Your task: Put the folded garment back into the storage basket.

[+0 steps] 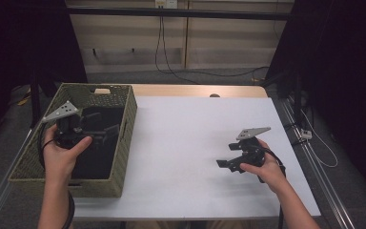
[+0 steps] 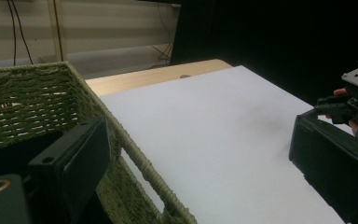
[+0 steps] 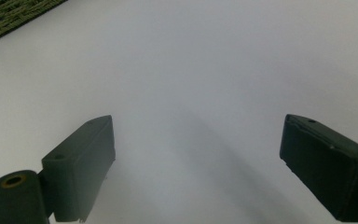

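Both tongs empty, basket on the left

Nearest us, our left tongs [image 1: 106, 130] hang spread over the woven olive-green basket [image 1: 127, 121], a rectangular one with a handle slot and dark inside, at the bench's [image 1: 186, 143] left edge. Our right tongs [image 1: 225, 159] sit released too, well apart, low over bare white top.

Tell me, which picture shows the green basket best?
The high view: the whole woven basket shows there, with the left gripper over it. The left gripper view shows one corner and side wall close up. The right gripper view catches a strip of weave.
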Motion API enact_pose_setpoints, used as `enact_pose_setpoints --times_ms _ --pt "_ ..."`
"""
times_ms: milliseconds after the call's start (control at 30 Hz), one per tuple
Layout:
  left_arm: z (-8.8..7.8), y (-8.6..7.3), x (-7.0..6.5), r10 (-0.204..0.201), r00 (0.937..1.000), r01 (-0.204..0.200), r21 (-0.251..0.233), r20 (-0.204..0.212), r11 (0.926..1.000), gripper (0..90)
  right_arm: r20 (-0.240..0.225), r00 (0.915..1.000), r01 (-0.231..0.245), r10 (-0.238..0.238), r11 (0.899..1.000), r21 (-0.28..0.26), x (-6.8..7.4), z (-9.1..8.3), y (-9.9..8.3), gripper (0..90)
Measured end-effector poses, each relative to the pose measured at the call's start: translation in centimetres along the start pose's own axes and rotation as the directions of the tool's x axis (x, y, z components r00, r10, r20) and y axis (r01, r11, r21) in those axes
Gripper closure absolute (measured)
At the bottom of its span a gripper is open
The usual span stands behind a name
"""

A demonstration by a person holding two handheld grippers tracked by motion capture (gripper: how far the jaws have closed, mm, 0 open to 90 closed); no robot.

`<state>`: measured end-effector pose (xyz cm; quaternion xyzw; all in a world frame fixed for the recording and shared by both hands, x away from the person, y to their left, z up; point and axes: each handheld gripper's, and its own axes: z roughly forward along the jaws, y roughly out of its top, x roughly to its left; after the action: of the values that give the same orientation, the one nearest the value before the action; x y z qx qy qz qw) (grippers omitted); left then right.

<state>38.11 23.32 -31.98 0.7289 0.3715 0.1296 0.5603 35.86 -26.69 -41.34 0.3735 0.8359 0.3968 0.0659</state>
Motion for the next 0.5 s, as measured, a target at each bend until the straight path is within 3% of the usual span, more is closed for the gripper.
enact_pose_setpoints --times_ms 267,500 --pt "0.2 -0.1 0.0 0.008 1.0 -0.008 0.011 -0.002 0.9999 5.4 0.01 0.9999 -0.011 0.011 1.0 -0.02 0.3 -0.7 -0.7 8.8" --pt "0.1 -0.3 0.2 0.008 0.9999 -0.007 0.008 -0.01 0.9999 5.3 0.049 0.9986 -0.016 0.016 1.0 -0.016 0.3 -1.1 -1.3 8.8"
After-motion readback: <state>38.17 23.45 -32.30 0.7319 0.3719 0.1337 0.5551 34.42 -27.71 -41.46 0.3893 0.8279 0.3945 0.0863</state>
